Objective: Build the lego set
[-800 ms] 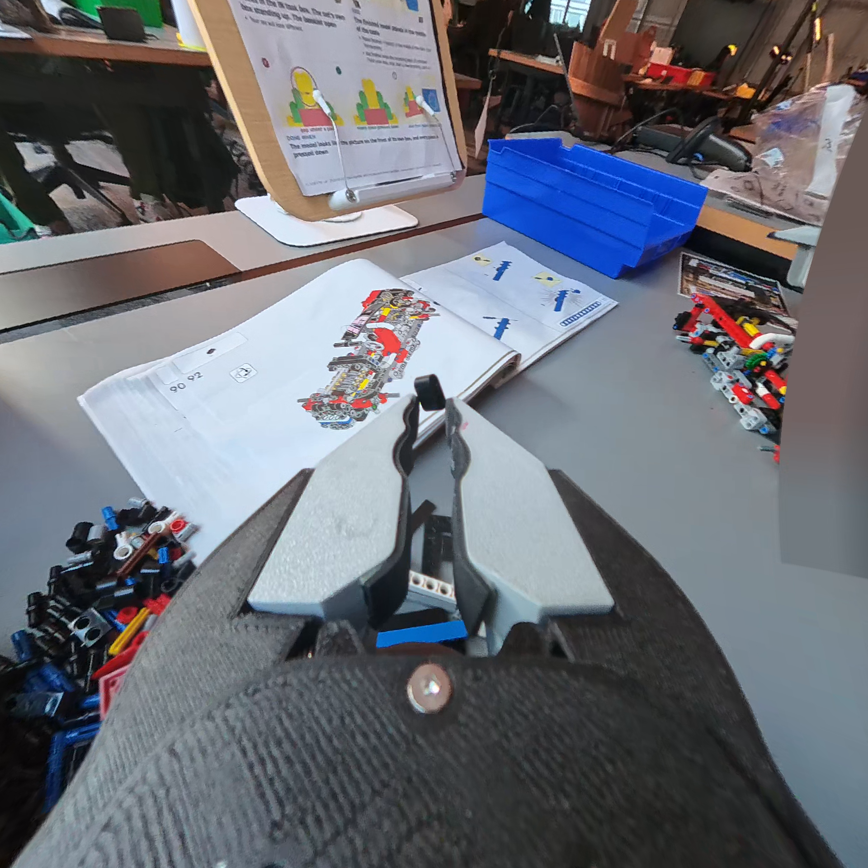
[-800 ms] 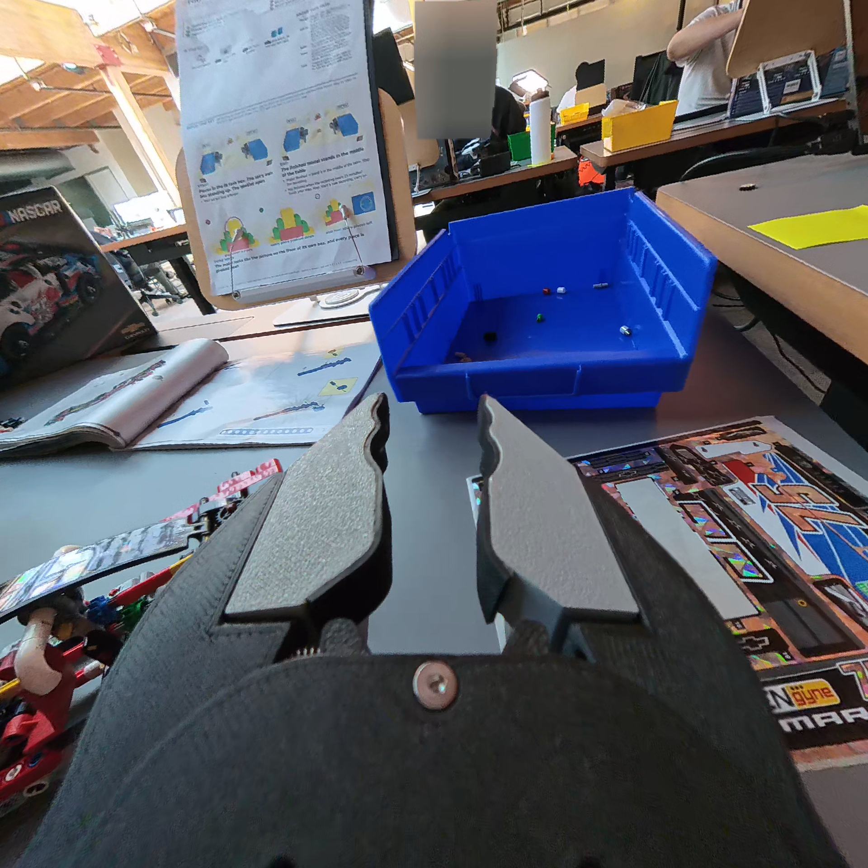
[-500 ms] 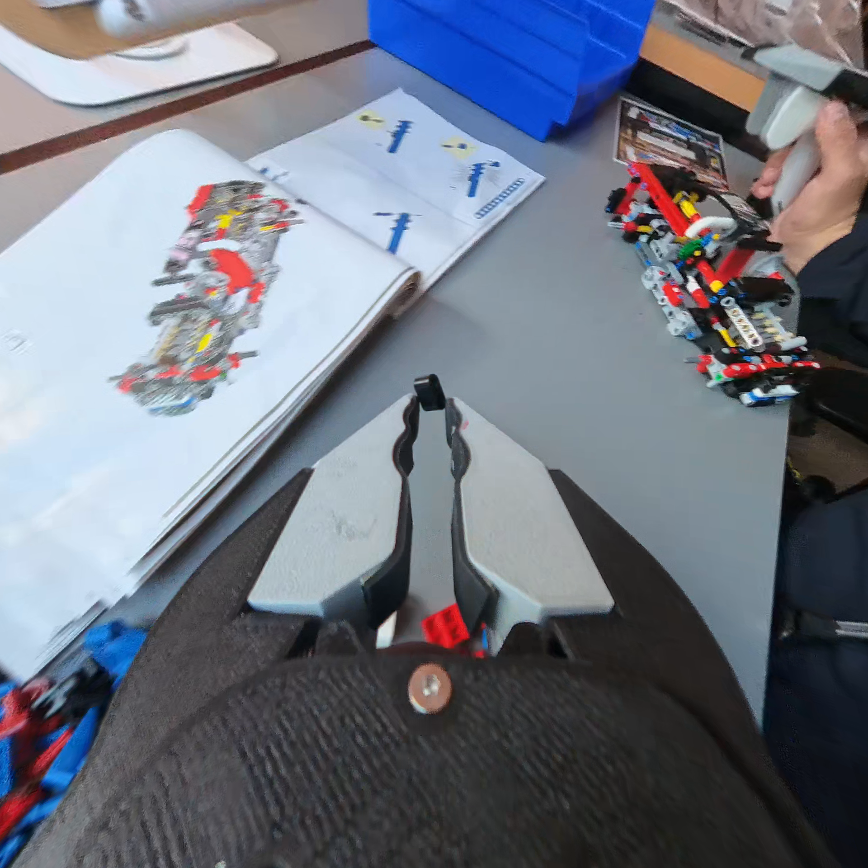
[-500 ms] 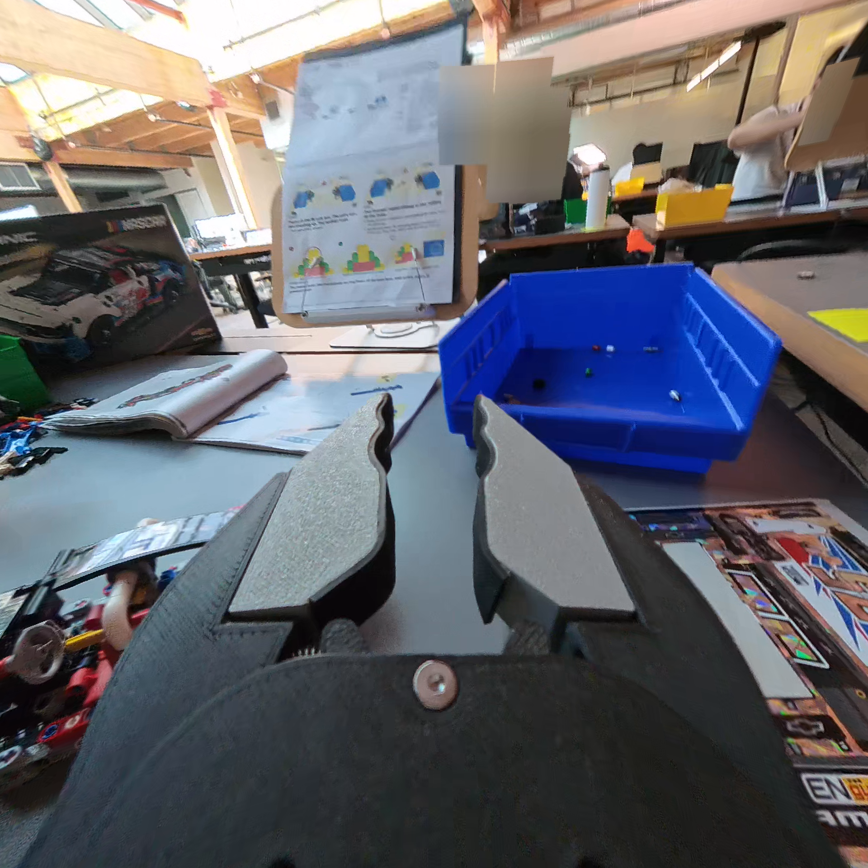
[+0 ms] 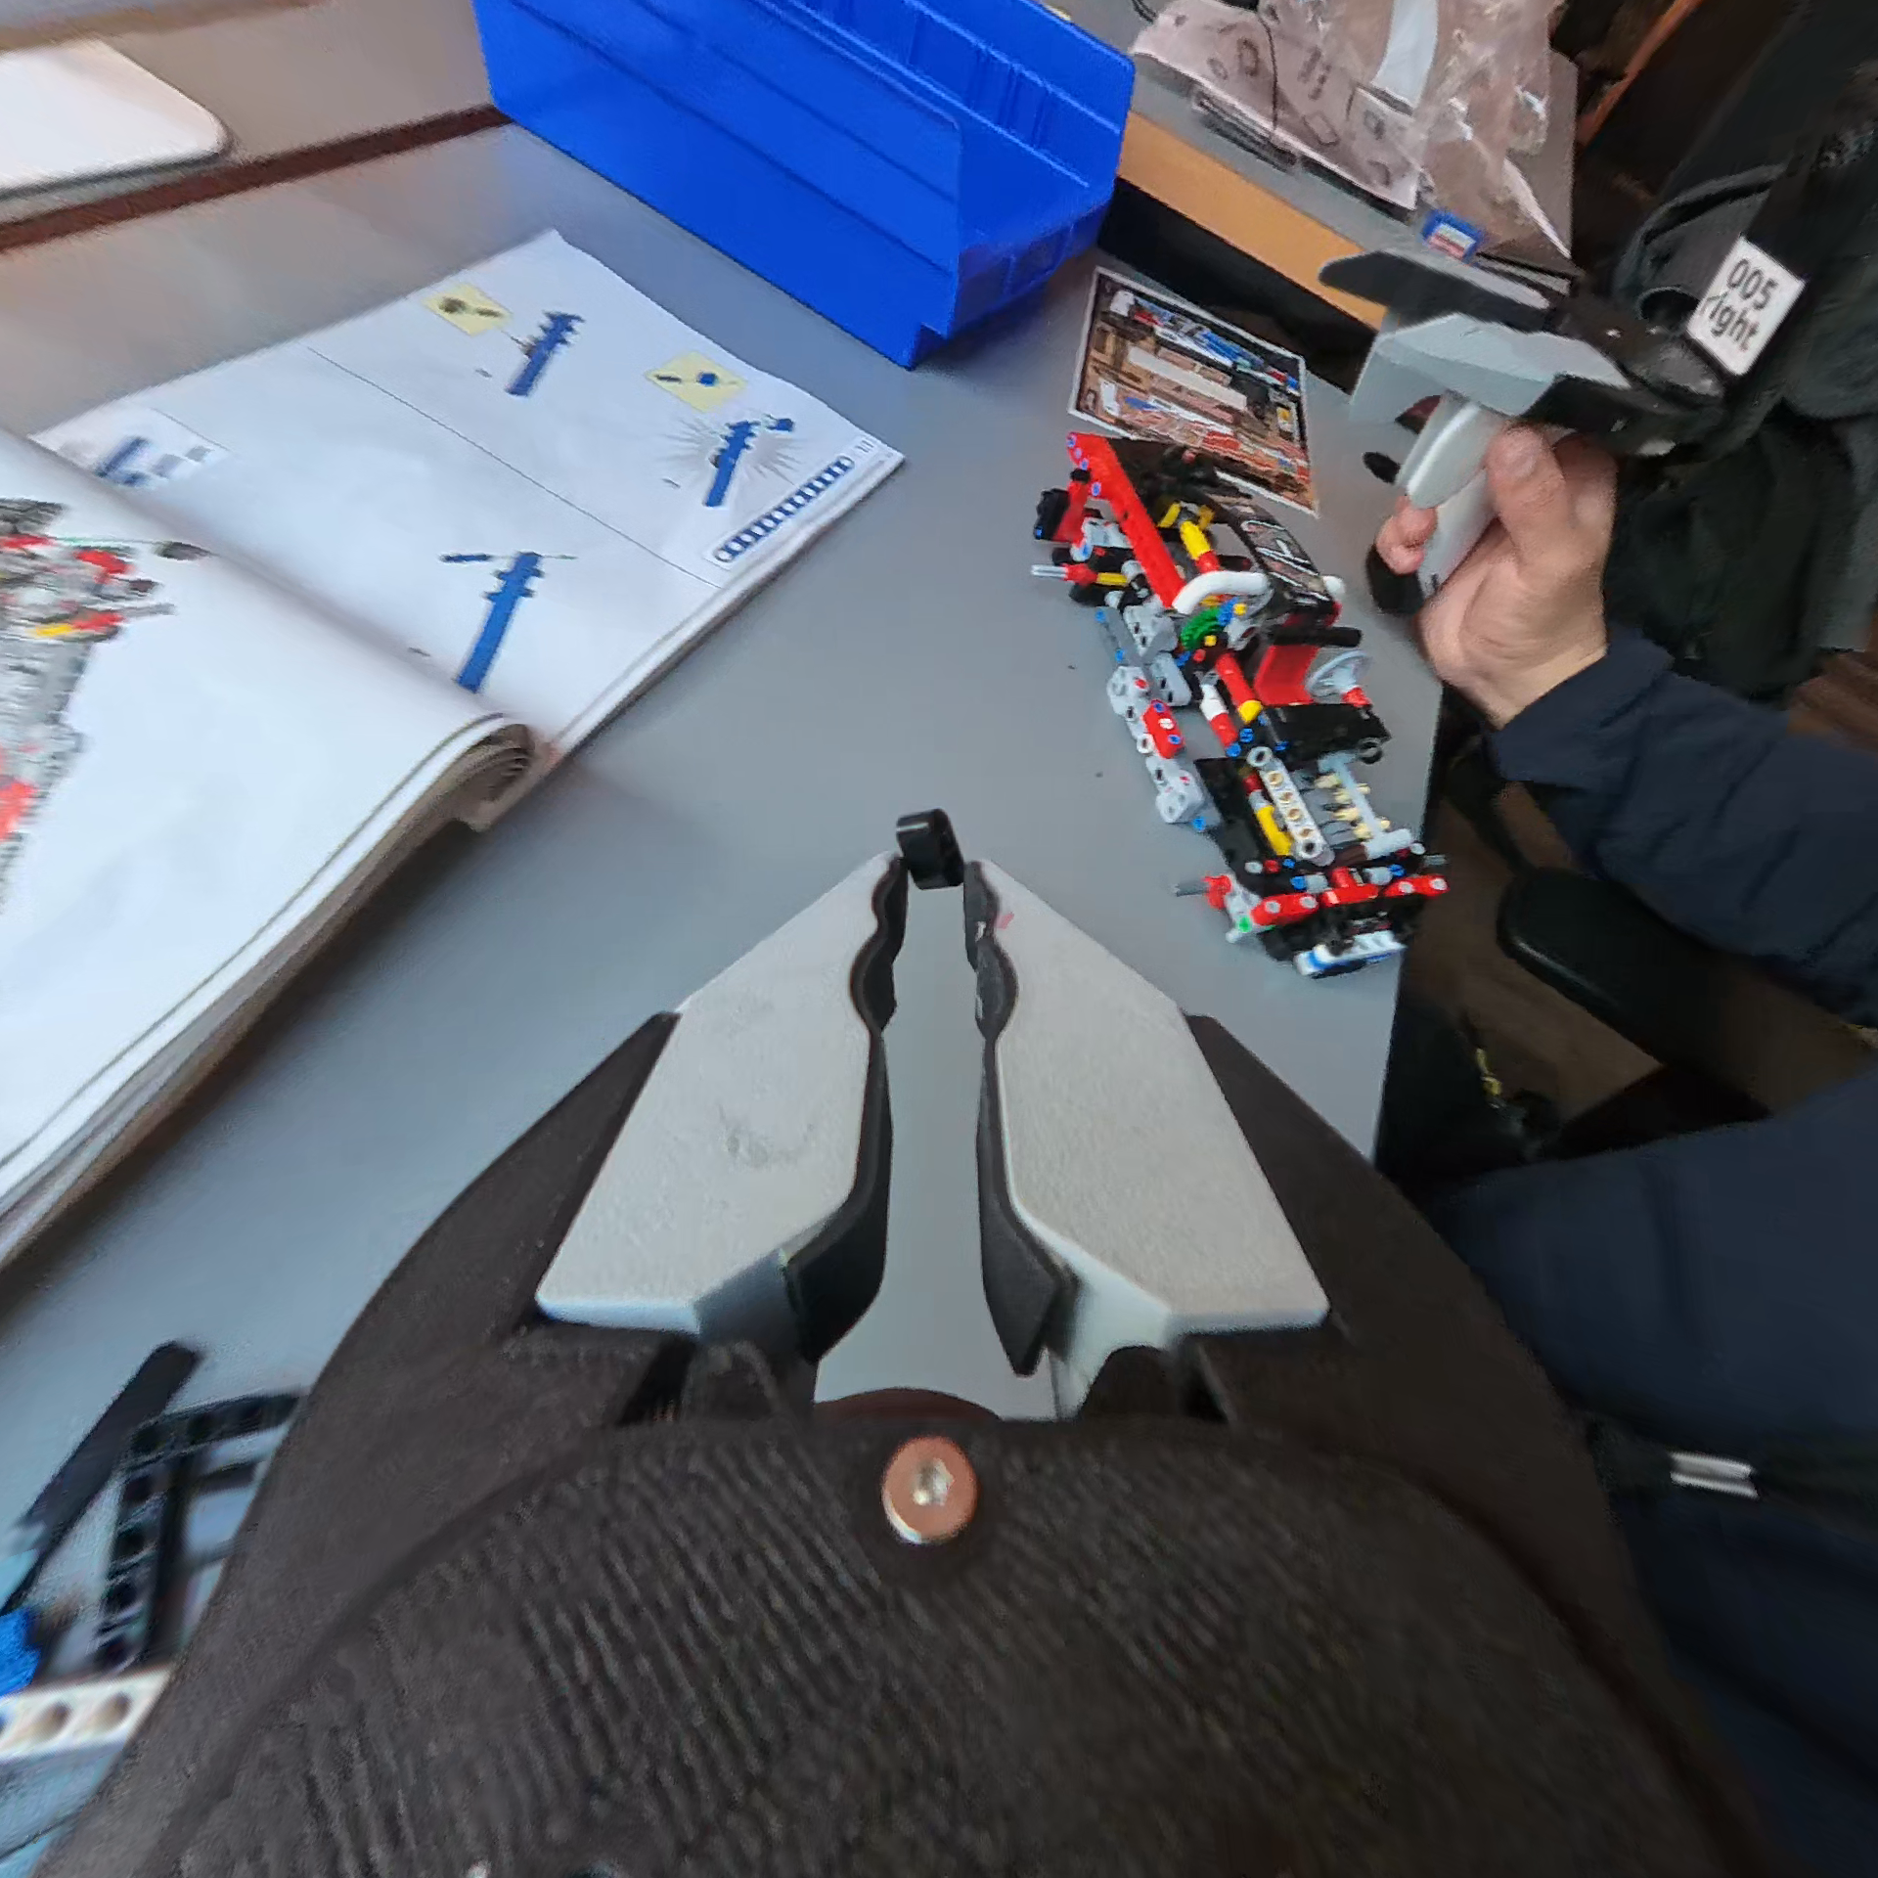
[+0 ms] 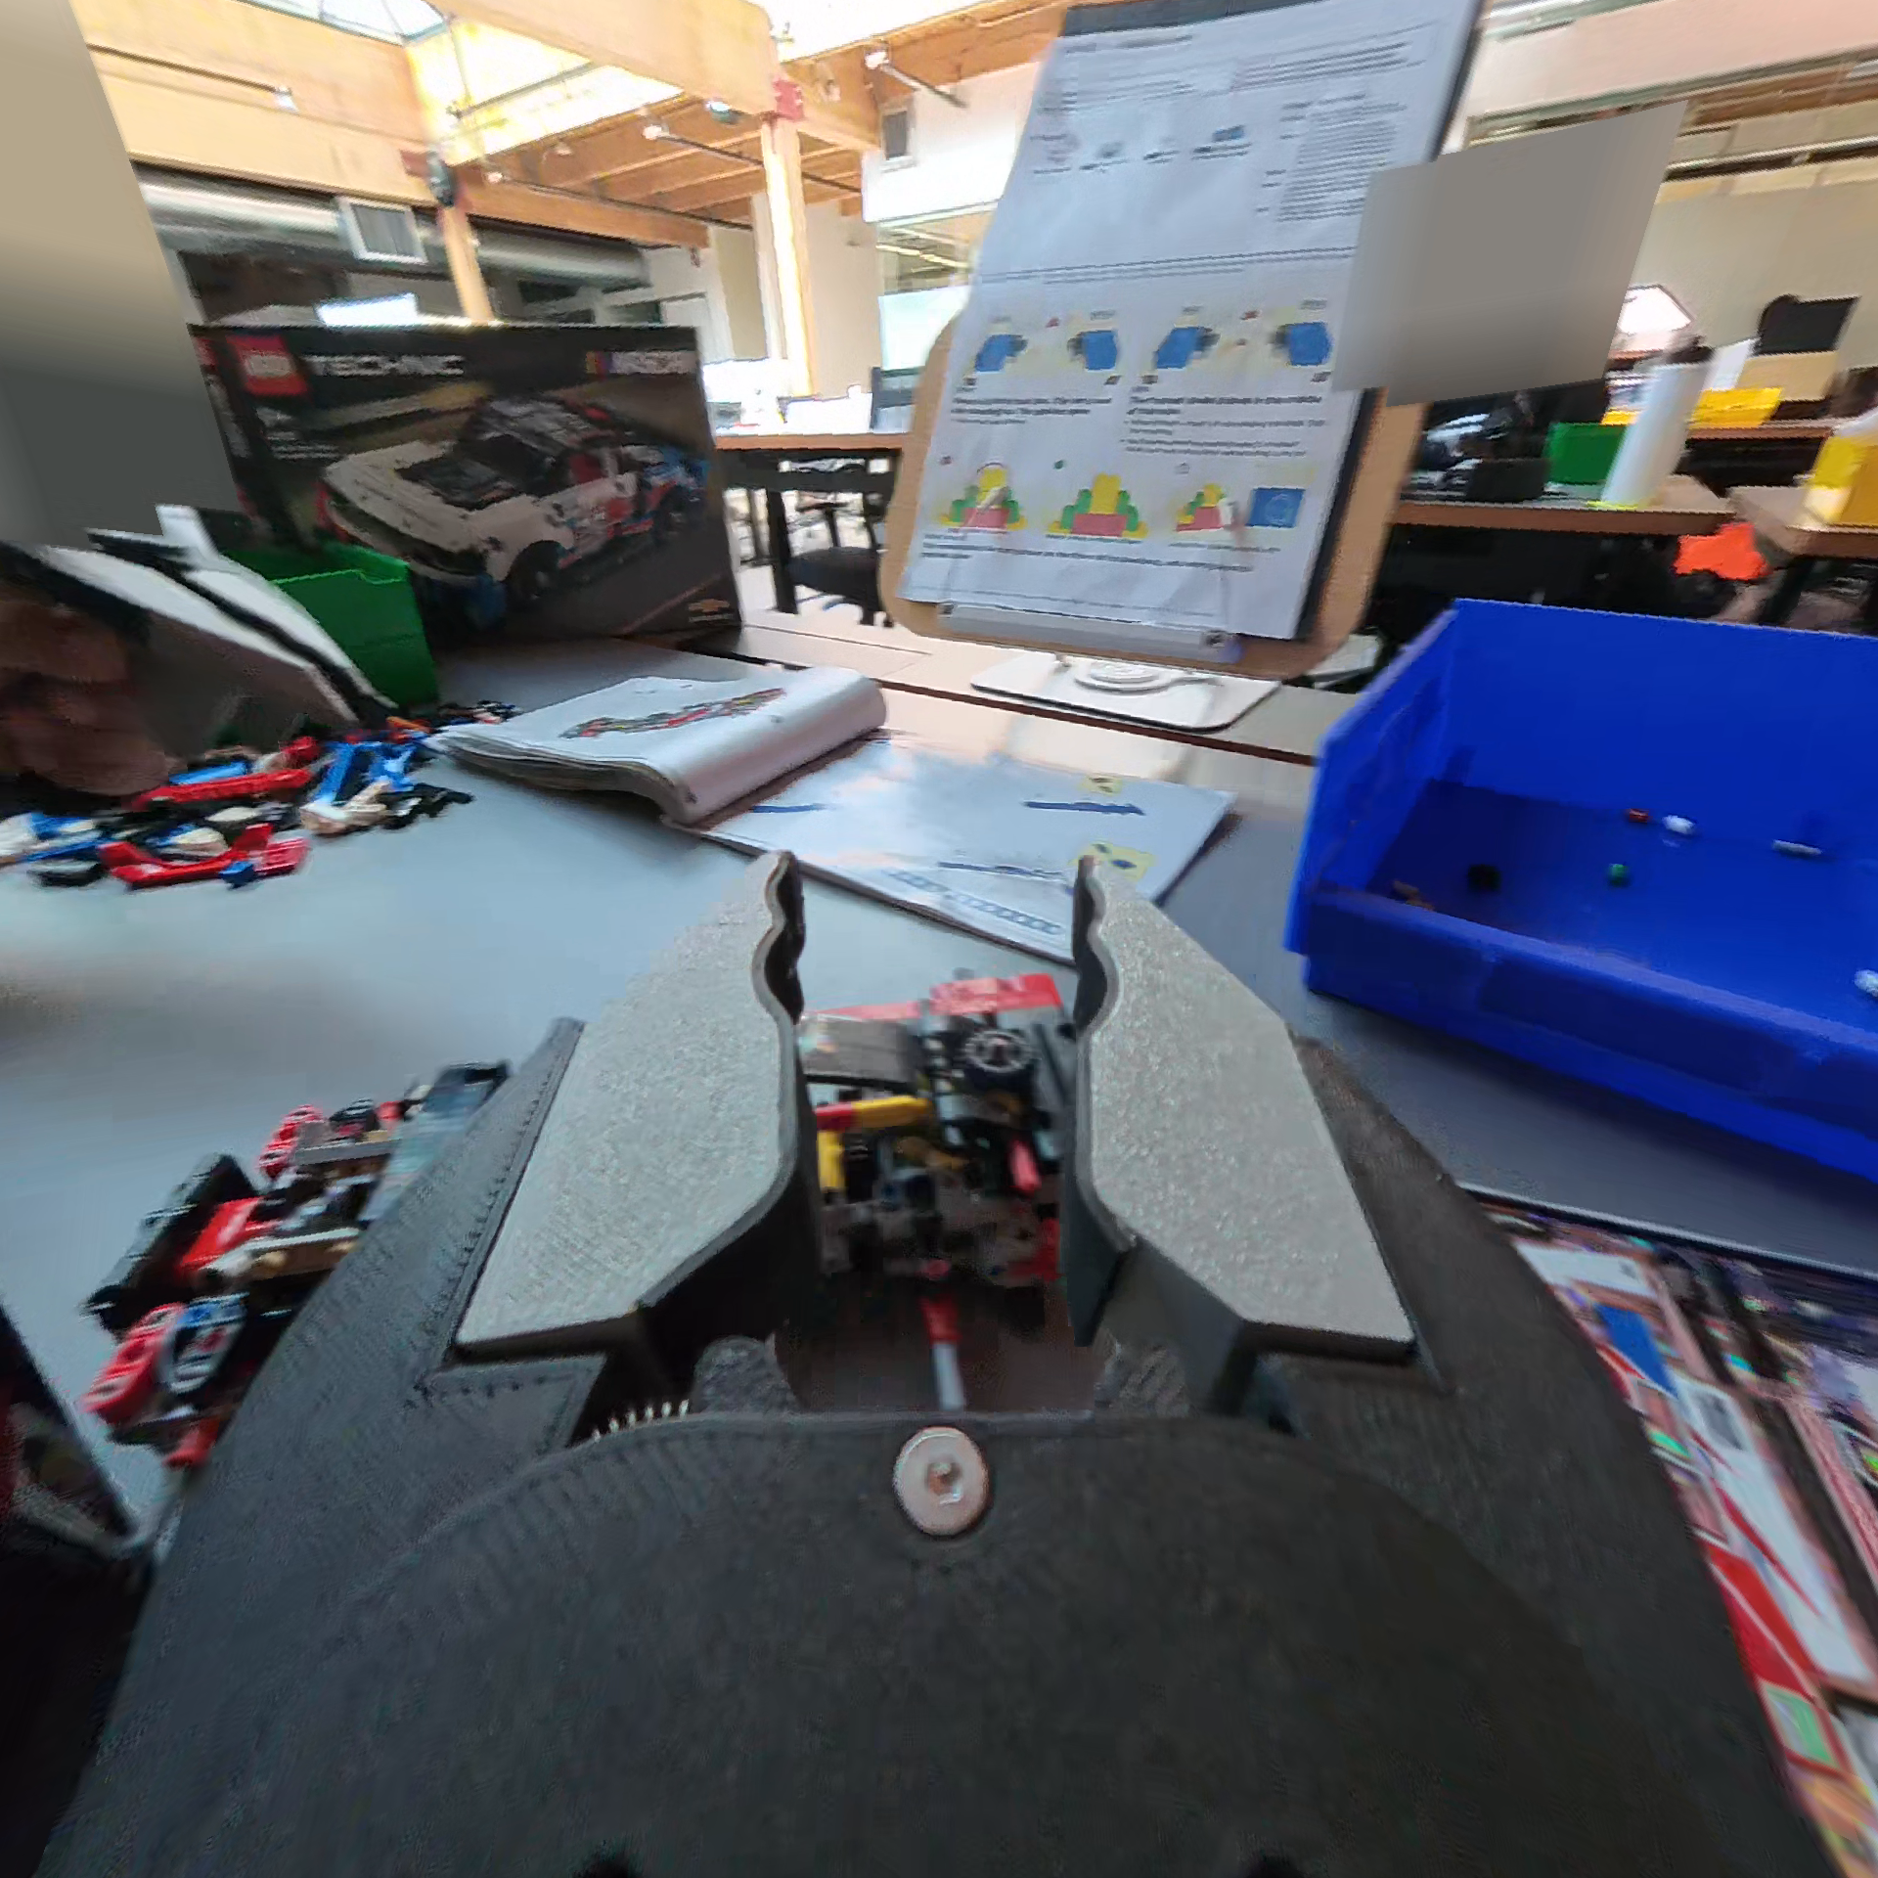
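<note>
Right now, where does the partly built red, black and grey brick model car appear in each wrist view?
Left wrist view: the brick model car lies right of centre on the grey table, beyond the left gripper.
Right wrist view: it sits low in the centre, seen between the right gripper's spread fingers.
Shared landmark: the blue plastic bin.

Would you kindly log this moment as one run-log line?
left gripper: shut on small black piece | right gripper: open above brick model | table
</note>
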{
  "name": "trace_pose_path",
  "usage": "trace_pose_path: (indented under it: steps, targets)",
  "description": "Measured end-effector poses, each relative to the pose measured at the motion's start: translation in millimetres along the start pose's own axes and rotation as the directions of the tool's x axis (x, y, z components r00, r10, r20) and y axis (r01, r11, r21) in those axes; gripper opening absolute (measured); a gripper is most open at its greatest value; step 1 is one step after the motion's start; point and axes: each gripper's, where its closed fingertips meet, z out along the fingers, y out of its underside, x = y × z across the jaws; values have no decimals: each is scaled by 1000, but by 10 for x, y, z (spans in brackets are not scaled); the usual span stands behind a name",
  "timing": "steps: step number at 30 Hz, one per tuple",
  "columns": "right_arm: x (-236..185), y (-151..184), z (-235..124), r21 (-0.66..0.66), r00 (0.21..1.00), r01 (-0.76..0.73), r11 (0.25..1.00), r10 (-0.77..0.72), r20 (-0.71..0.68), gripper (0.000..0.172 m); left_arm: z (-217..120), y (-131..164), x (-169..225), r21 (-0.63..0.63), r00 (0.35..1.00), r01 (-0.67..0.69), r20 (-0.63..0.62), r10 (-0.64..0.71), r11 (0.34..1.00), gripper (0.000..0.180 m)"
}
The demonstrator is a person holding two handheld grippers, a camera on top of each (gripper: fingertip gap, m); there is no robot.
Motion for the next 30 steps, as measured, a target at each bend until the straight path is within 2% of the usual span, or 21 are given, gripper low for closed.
trace_pose_path:
  steps: [6,11,15,19,21,25,27,30]
  targets:
    - [-1013,-63,309,-102,961,170,980,-142,237,49,275,-44,201,-41,996,21,-83,-24,999,9]
    - [-1483,-99,548,-144,916,255,956,-191,354,46,403,-7,319,-81,983,57,-167,-70,995,9]
    - [-1826,13,756,-206,854,416,886,-302,424,44,462,2,434,-118,969,59,-232,-85,991,9]
    - [-1959,236,923,-245,756,619,746,-483,442,32,491,47,616,-172,914,124,-364,-180,977,9]
    - [-1987,311,969,-247,720,669,701,-529,448,29,493,84,643,-192,898,144,-387,-210,971,9]
    - [-2055,416,1008,-249,685,706,663,-553,474,25,461,105,666,-195,889,150,-402,-219,969,8]
    - [-2075,420,1022,-240,681,712,661,-563,469,16,449,103,687,-197,881,160,-414,-230,967,8]
    - [-2084,414,1036,-228,675,719,657,-580,457,16,451,103,686,-195,875,183,-415,-250,964,8]
